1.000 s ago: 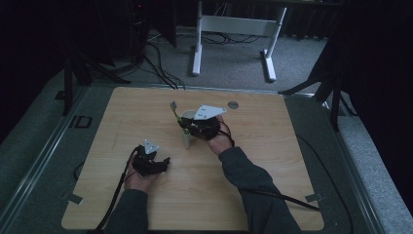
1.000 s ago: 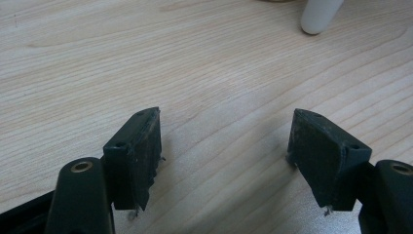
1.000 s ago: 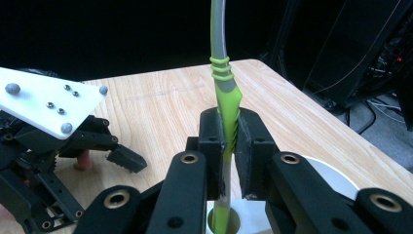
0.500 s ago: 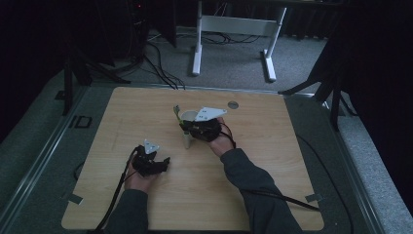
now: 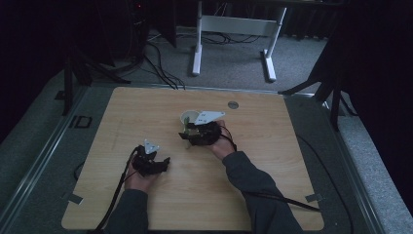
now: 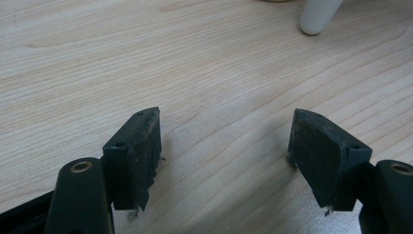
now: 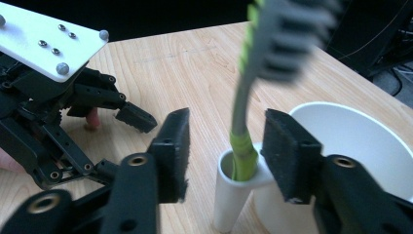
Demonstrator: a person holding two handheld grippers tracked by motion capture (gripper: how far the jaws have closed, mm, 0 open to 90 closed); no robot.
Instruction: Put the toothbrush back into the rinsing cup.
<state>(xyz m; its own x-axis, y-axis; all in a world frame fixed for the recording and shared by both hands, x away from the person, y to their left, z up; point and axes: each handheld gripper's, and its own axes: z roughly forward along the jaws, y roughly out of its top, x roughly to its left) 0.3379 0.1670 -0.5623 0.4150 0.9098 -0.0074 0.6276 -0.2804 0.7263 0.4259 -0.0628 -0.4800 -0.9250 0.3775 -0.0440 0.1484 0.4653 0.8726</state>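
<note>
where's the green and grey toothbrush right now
In the right gripper view the green and grey toothbrush stands in a small white tube holder beside the white paper cup, between the right gripper's just-opened jaws, near the table's middle.

Person at the near edge of the counter (image 5: 146, 107), both forearms in dark grey long sleeves. Left gripper (image 5: 164, 161): black body, small grey three-cornered plate on top, black cable trailing toward the near counter edge; two black jaws with worn, scuffed pads and brass-ringed pivot holes. Right gripper (image 5: 185, 132): black linkage frame, pale three-cornered plate with small screws, black cable.
</note>
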